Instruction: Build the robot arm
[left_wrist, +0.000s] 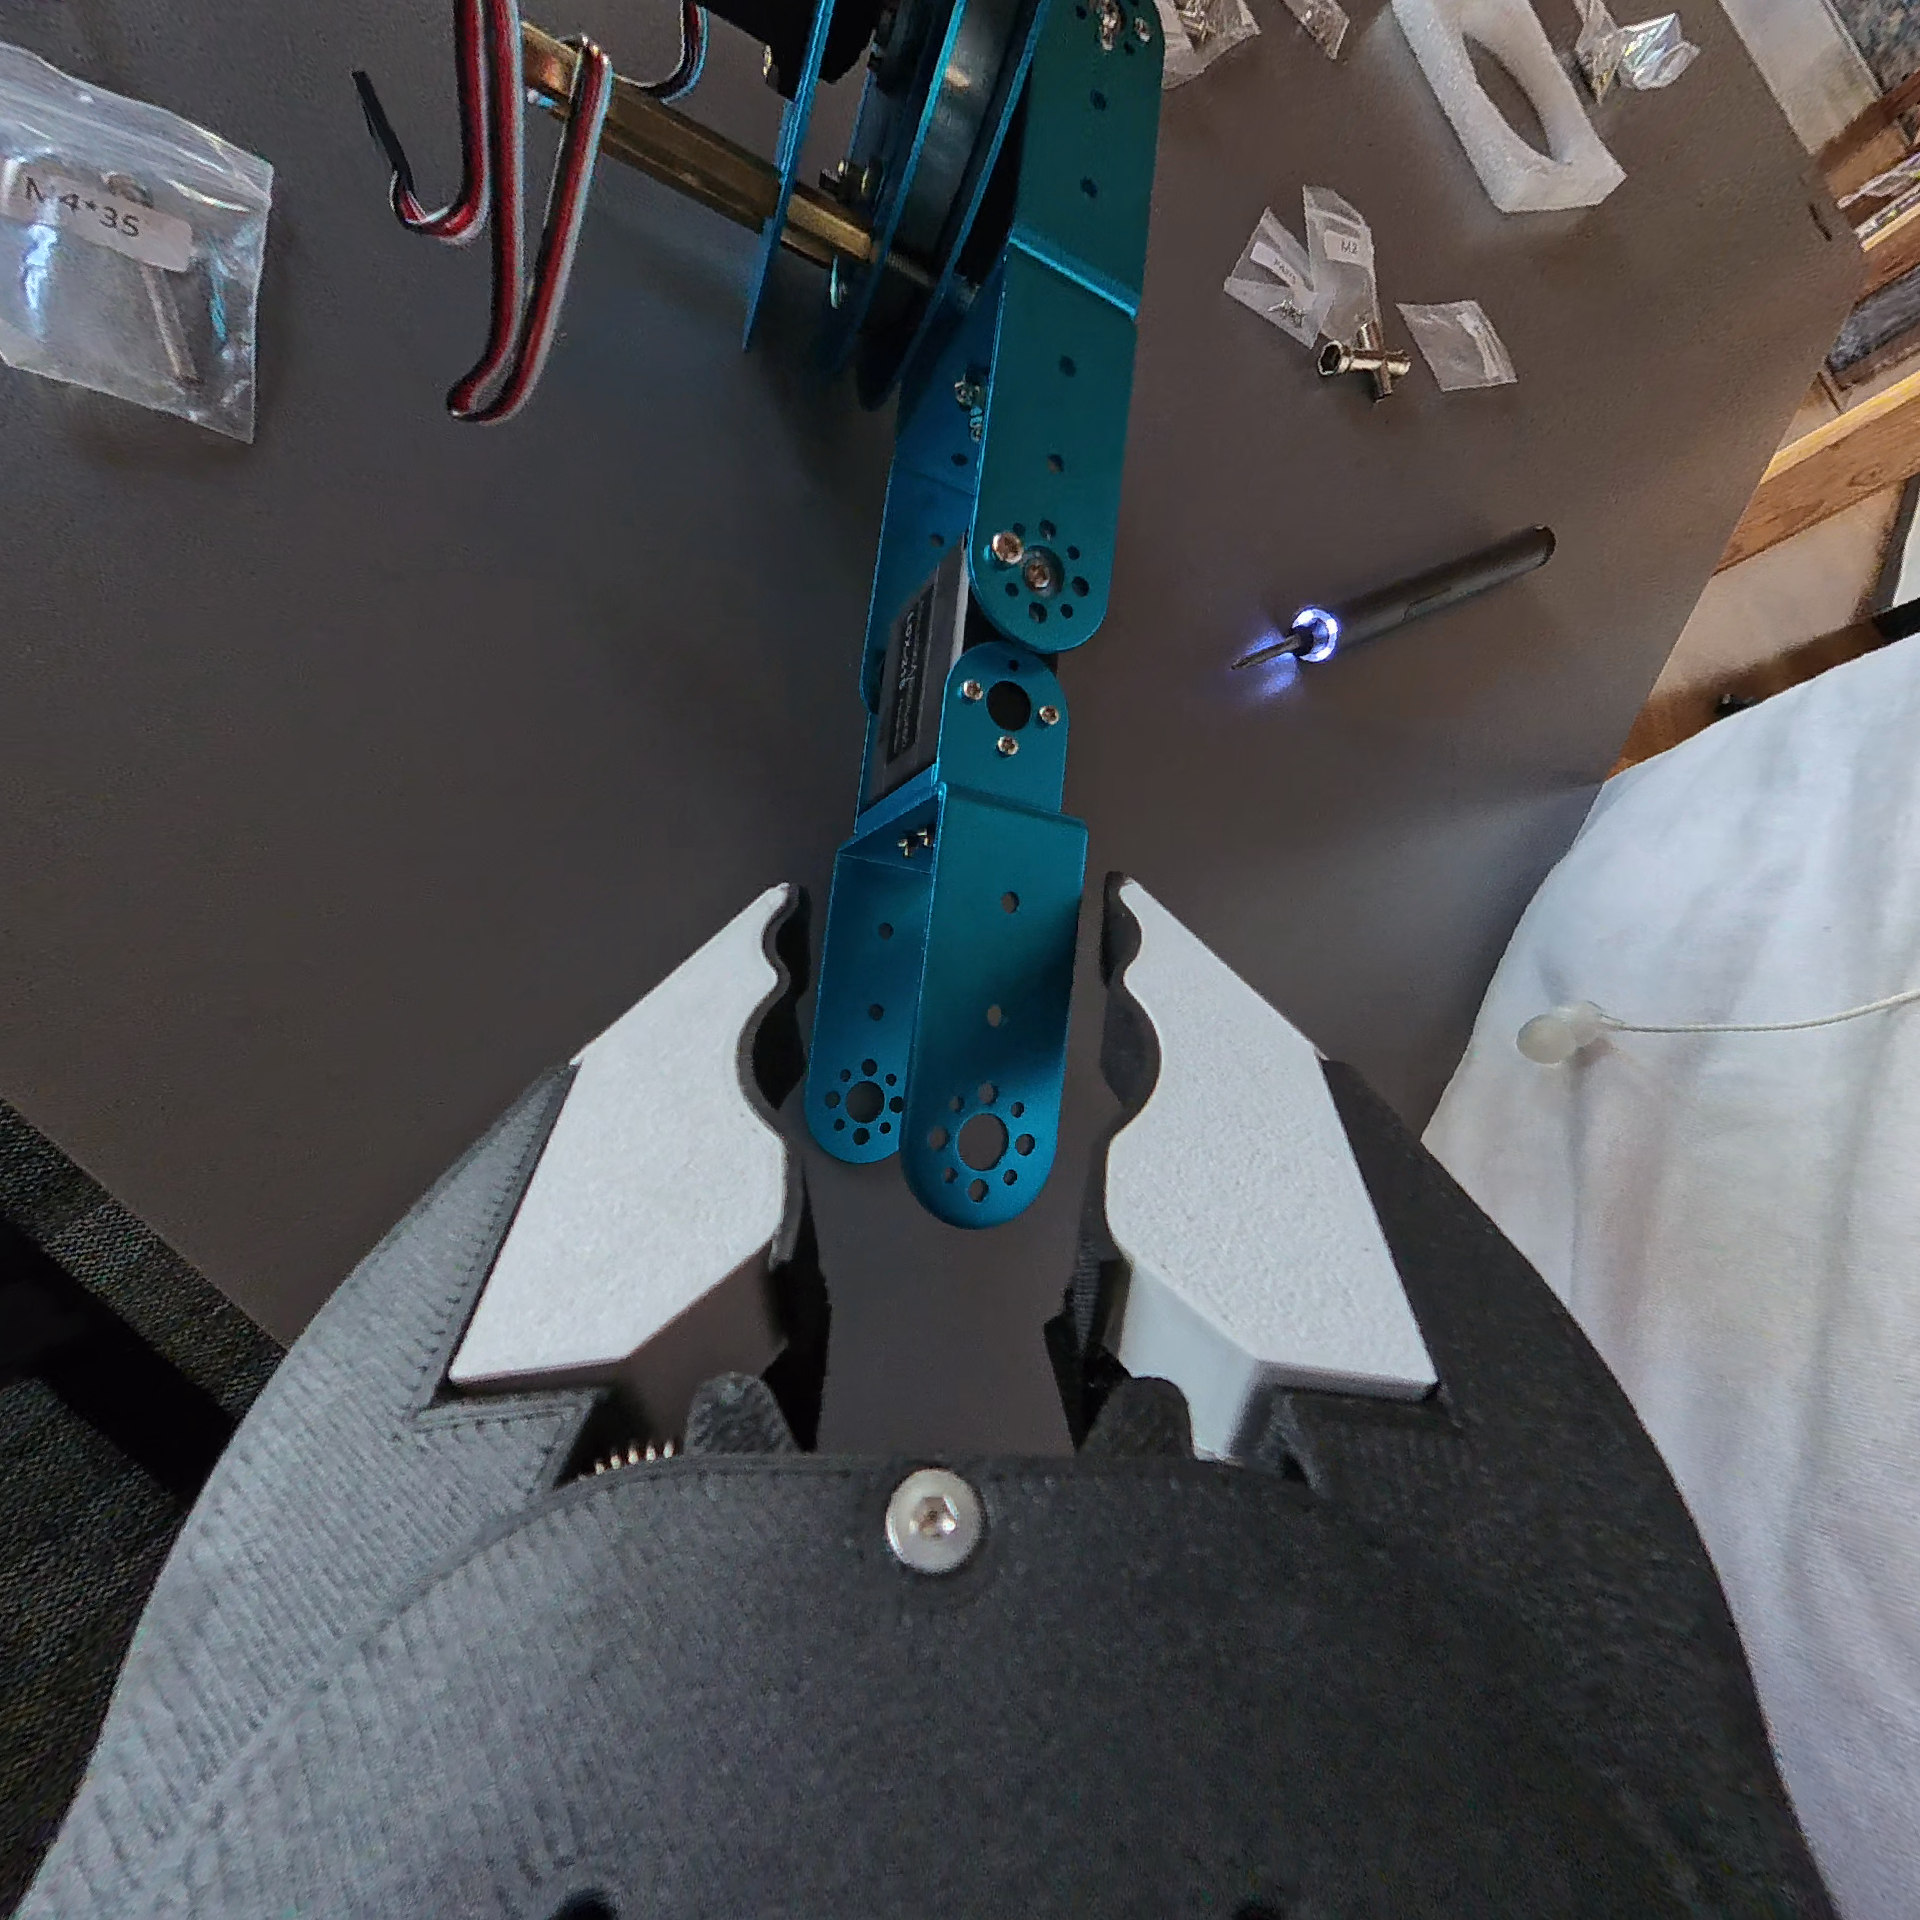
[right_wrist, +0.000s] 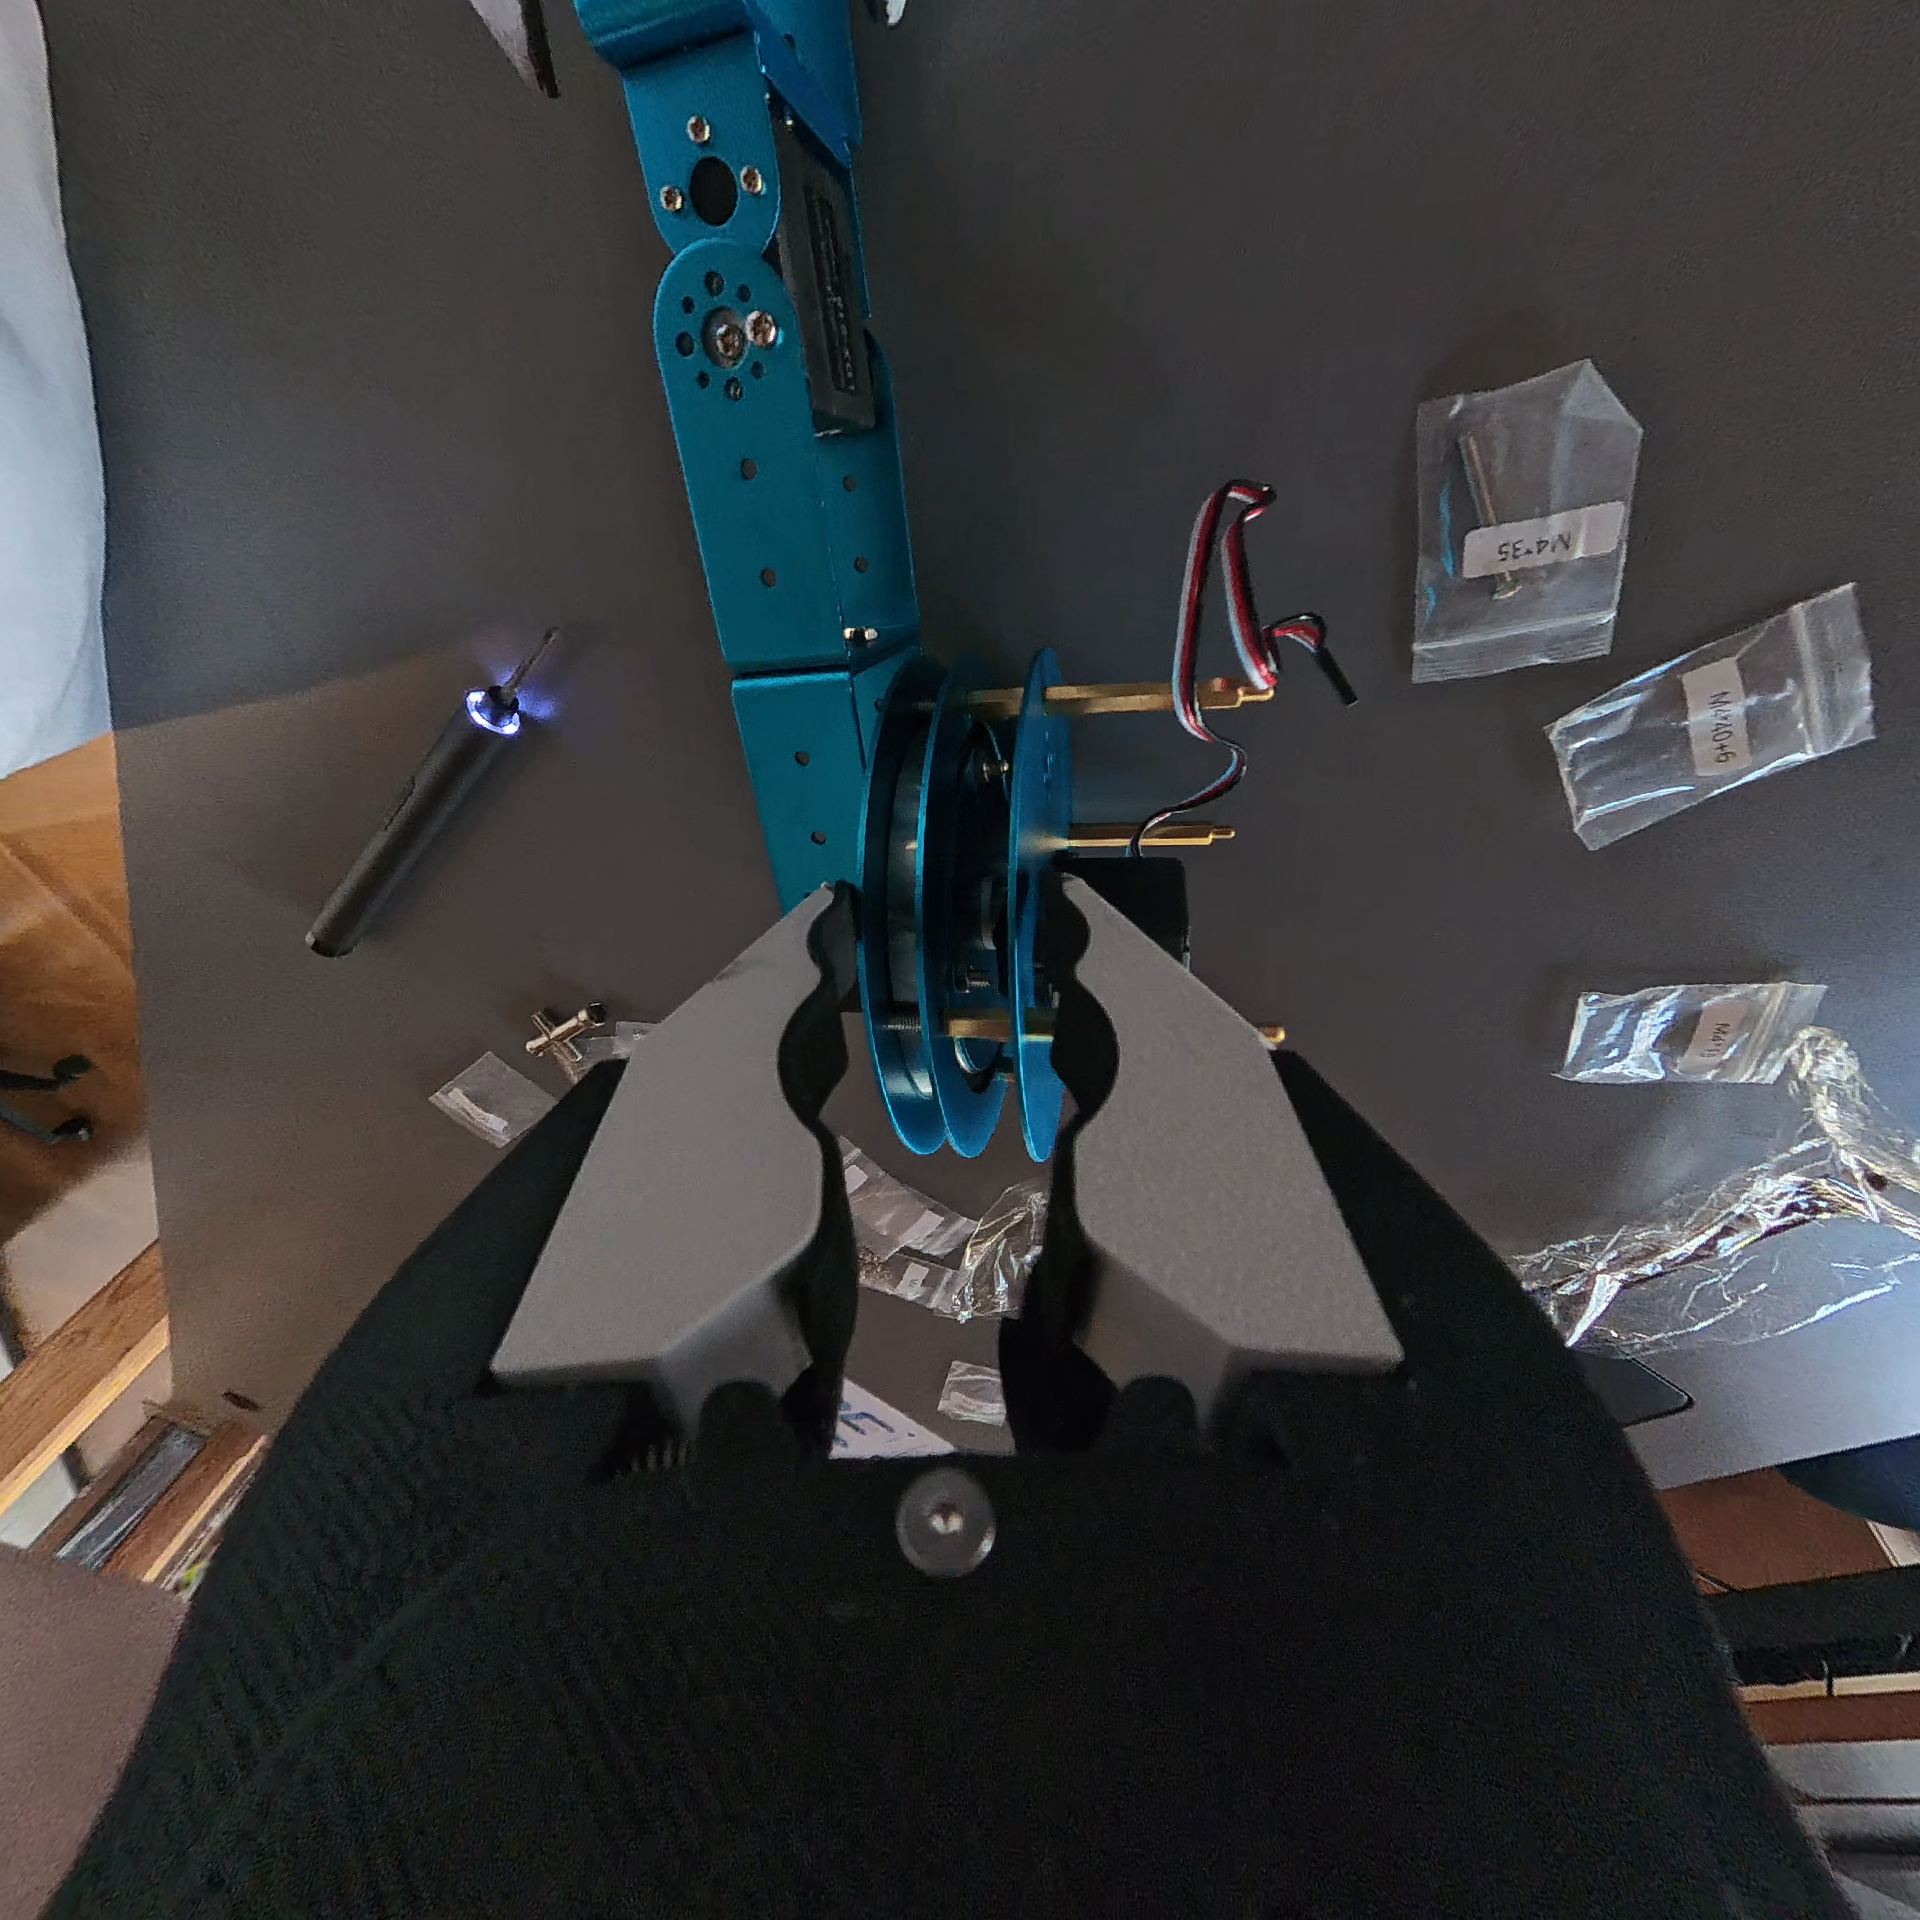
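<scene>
A blue metal robot arm (left_wrist: 1049, 343) lies along the grey table (left_wrist: 416, 727). My left gripper (left_wrist: 951, 899) is closed on the arm's end bracket (left_wrist: 966, 987), with a black pad against each side. My right gripper (right_wrist: 951, 894) is closed on the arm's round blue base discs (right_wrist: 966, 997), which stand on edge with brass standoffs (right_wrist: 1122, 694) between them. Red, black and white servo wires (right_wrist: 1226, 603) trail from the base; they also show in the left wrist view (left_wrist: 499, 208). A black servo (right_wrist: 831, 301) sits in the middle joint.
A dark electric screwdriver with a lit ring (left_wrist: 1403, 603) (right_wrist: 416, 810) lies beside the arm. Clear bags of screws (left_wrist: 125, 239) (right_wrist: 1517, 520), small bags (left_wrist: 1309, 260), a small metal cross wrench (right_wrist: 561, 1029), white foam (left_wrist: 1507, 114) and crumpled clear wrap (right_wrist: 1714, 1226) lie around. White cloth (left_wrist: 1714, 1039) is at the table edge. My right tips are roughly 25 cm from the small metal cross wrench (right_wrist: 561, 1029). The left camera catches it too, in the left wrist view (left_wrist: 1369, 367).
</scene>
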